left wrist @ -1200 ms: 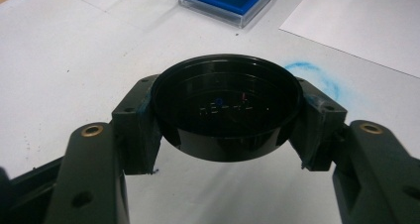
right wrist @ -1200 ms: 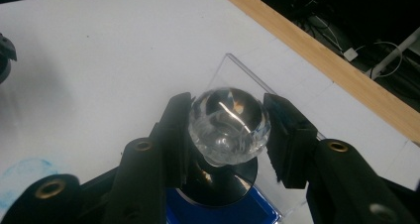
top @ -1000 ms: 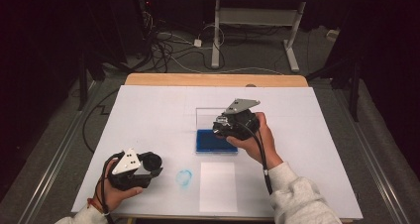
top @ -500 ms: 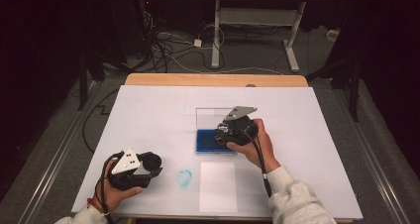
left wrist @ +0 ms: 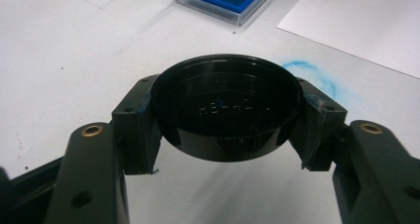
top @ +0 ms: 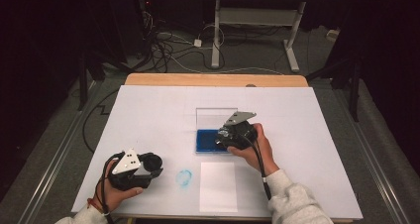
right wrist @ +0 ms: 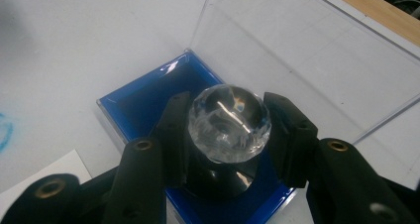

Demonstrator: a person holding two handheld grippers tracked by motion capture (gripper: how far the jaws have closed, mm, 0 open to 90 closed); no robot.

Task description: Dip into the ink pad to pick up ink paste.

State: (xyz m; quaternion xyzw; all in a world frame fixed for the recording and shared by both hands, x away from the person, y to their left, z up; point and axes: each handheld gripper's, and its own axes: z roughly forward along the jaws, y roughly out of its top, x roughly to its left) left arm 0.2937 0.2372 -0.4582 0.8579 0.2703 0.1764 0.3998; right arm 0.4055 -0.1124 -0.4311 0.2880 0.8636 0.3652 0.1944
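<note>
A blue ink pad (top: 204,141) lies in a clear case whose lid (top: 215,116) stands upright behind it. My right gripper (top: 224,138) is shut on a stamp with a clear faceted knob (right wrist: 229,122) and a black base (right wrist: 218,178). The stamp hangs low over the ink pad (right wrist: 141,102); I cannot tell whether it touches. Near the front left of the table, my left gripper (top: 148,165) is shut on a shallow round black cap (left wrist: 225,112), hollow side up, just above the table.
A white sheet of paper (top: 218,186) lies near the front edge, with a smeared blue ink ring (top: 184,177) just left of it on the white table cover (top: 148,115). The clear lid (right wrist: 307,60) rises right behind the stamp.
My right gripper has come down and a little nearer with the stamp, lower over the ink pad. The left gripper with the cap has barely moved.
</note>
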